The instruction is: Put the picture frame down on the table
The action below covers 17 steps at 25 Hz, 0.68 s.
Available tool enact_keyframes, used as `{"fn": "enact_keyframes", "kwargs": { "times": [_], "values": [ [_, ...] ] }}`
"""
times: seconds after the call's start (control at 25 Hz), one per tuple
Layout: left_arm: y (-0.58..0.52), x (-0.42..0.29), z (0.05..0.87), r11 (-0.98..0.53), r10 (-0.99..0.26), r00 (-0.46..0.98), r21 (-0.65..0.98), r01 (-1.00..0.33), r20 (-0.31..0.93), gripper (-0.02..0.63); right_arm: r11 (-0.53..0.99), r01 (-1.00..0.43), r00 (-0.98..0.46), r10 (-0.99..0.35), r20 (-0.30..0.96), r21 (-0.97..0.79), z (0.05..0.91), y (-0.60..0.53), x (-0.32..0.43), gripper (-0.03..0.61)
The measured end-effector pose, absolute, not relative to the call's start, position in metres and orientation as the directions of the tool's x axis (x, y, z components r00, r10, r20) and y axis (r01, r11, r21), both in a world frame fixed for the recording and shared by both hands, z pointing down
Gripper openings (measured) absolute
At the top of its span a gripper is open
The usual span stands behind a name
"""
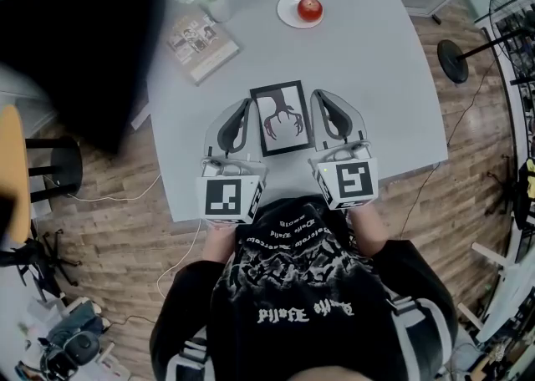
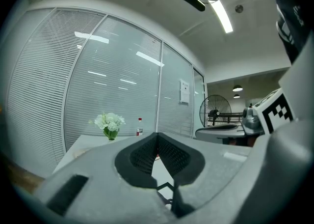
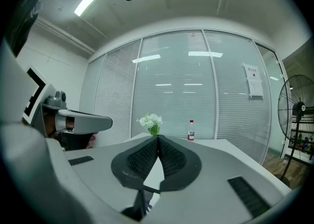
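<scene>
Looking at the middle of the head view, I see the black-framed picture of a dark antler-like figure (image 1: 281, 117) on the pale grey desk (image 1: 376, 70), between my two claws. Both the left claw (image 1: 245, 105) beside its left edge and the right claw (image 1: 319, 94) beside its right edge are closed tip to tip, with nothing visible between the pads.

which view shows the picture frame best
The head view: the whole picture frame with its antler print shows on the table. The left gripper view catches only a dark corner below its jaws, the right gripper view a thin dark edge.
</scene>
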<state>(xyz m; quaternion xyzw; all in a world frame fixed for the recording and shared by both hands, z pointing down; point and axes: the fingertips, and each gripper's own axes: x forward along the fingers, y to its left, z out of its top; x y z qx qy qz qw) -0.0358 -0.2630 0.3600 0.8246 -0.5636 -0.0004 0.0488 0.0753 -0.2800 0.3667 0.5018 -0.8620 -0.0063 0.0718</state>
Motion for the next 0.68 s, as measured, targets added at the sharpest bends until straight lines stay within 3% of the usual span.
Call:
{"fn": "enact_keyframes", "kwargs": {
  "times": [0.68],
  "values": [
    [-0.257,-0.046,0.359,-0.344,-0.936,0.348,0.069,-0.936,0.049,0.017,0.491,-0.865,-0.487,-0.871,0.06,0.101,0.355,-0.277,0.066,0.011]
  ]
}}
